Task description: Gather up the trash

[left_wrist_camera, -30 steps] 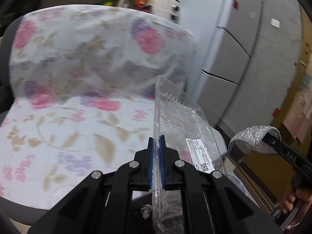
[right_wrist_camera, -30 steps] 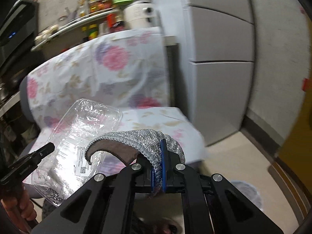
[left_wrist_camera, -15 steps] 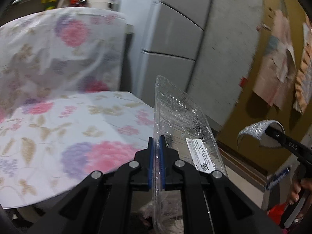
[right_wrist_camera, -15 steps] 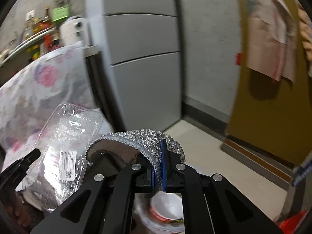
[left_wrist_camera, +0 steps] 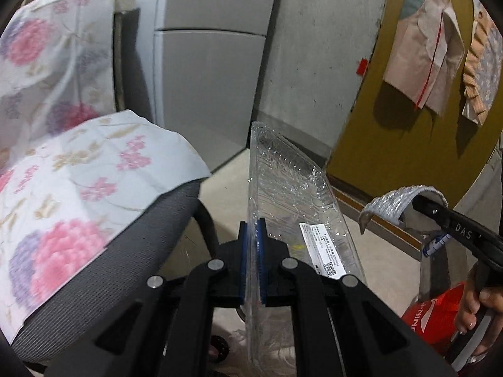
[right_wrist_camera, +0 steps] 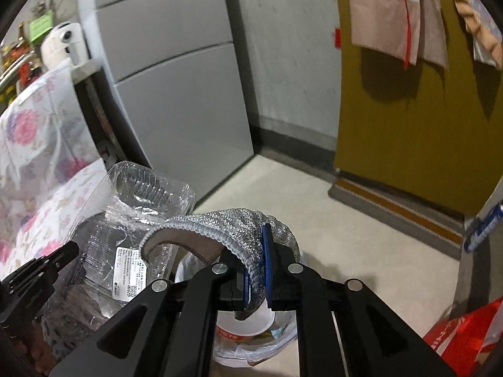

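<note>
My left gripper is shut on the edge of a clear plastic clamshell container with a white label, held upright above the floor. My right gripper has a silver mesh scouring pad between its blue pads; its jaws are opening, and the pad still hangs from them. Directly under the right gripper stands a trash bin with a white liner, and a white paper bowl lies inside. In the right wrist view the container and the left gripper sit at the lower left, beside the bin.
An office chair draped in a floral cloth fills the left. A grey cabinet stands behind it, against a concrete wall. A mustard door with hanging clothes is on the right. A red bag lies on the pale floor by a hand.
Both views have swung right and downward, away from the chair toward the floor corner. The lined bin has come into view under the right gripper. Both items remain between their pads.
</note>
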`<act>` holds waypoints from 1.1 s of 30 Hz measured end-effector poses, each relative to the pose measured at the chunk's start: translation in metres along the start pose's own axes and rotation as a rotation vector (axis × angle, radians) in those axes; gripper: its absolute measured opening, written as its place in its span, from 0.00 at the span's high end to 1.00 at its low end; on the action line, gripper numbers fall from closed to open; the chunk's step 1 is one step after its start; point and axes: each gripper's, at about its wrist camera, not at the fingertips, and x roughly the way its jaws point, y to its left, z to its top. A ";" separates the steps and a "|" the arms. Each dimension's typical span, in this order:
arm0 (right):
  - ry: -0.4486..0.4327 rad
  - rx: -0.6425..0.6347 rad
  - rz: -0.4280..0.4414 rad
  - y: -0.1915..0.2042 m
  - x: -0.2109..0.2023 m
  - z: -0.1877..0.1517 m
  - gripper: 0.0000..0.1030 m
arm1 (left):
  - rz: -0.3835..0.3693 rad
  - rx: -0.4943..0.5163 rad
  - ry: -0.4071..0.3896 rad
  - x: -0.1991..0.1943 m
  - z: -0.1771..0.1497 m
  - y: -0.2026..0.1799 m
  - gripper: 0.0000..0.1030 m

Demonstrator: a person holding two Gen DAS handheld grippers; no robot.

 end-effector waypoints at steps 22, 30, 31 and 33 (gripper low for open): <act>0.193 -0.029 -0.082 0.016 0.029 0.002 0.23 | 0.052 -0.123 -0.046 -0.028 0.004 0.052 0.52; 0.322 0.023 0.004 0.029 0.029 -0.006 0.23 | 0.075 -0.163 -0.083 -0.052 0.001 0.070 0.51; 0.301 0.051 0.039 0.027 0.022 -0.002 0.23 | 0.074 -0.169 -0.085 -0.054 0.000 0.072 0.51; 0.261 0.119 0.061 0.019 0.012 0.003 0.23 | 0.076 -0.175 -0.091 -0.058 -0.001 0.074 0.51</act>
